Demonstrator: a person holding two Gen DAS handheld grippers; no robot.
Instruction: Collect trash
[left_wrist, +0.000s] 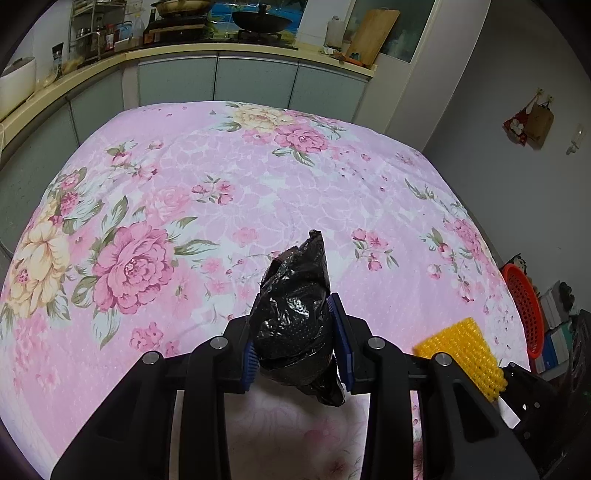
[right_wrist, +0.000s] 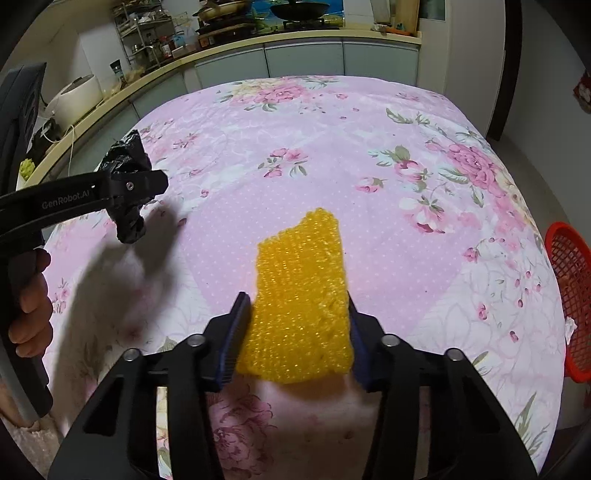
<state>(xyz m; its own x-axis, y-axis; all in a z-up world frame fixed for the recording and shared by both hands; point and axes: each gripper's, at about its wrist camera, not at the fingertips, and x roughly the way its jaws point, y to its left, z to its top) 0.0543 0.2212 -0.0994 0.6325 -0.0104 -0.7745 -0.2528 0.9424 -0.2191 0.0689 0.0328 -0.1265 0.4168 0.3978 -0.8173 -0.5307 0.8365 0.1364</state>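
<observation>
In the left wrist view, my left claw sits at the bottom centre of the frame, clamped on a crumpled black plastic bag. The blue pads press into both sides of it, and its pointed end sticks up toward the middle of the frame. Under it spreads the desk, covered by a pink flowered cloth. At the lower right, a corner of a yellow bubble-wrap piece shows, and at the far right edge a red basket stands beside the desk, lower than its top.

In the right wrist view, my right claw is at the bottom centre with the yellow bubble-wrap piece between its pads. The right pad touches the wrap's edge; the left pad looks right at its other edge, so I judge the claw narrowed onto the wrap, though how firm the hold is I cannot tell. The wrap seems lifted off the cloth. At the upper left, the left claw holds the black bag above the desk, with a hand on its handle at the left edge. The red basket is at the right edge.

As I read it, both pieces of trash are picked up and the step in hand is carrying them off. The next move calls for swinging toward the red basket, which I take for the bin, and releasing above it.
</observation>
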